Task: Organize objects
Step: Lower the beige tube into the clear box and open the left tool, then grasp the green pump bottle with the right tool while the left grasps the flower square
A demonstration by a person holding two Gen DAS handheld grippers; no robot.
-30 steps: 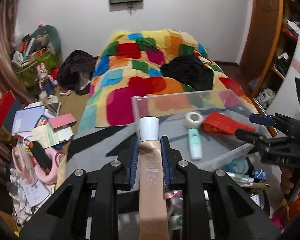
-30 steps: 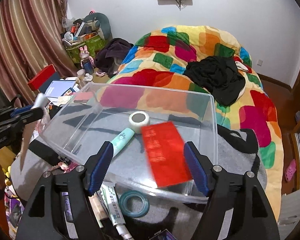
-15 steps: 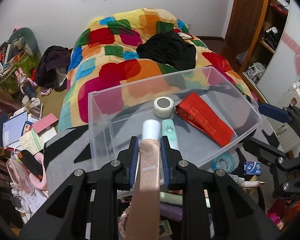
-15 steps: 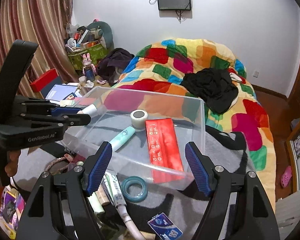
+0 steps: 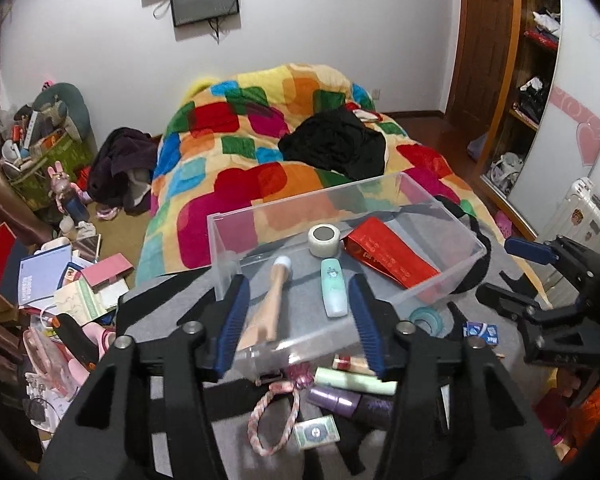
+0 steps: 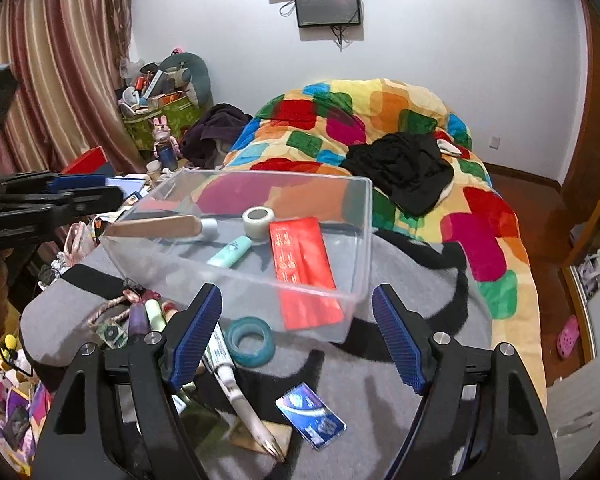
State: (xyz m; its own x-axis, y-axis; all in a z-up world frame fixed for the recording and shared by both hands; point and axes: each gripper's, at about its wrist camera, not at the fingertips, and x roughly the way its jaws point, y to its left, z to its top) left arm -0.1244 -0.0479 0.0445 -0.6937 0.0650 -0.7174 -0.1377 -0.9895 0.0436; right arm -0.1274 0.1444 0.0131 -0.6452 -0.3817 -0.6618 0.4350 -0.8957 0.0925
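Left wrist view: left gripper point(image 5: 296, 312) and right gripper point(image 6: 296, 334) stood open; ahead, the beige tube point(image 5: 270, 300) appeared airborne and might bounce off the clear bin point(image 5: 476, 246).

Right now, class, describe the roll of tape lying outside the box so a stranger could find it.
Find the clear plastic box on the grey blanket. Just before its near wall lies the teal tape ring, flat. Unlike the white roll inside the box, it is blue-green and outside.

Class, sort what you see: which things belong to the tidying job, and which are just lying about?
Job: clear bin; beige tube, mint tube, white tape roll, red packet; teal tape ring.

Lying about: quilt, black clothes, books, wall screen.
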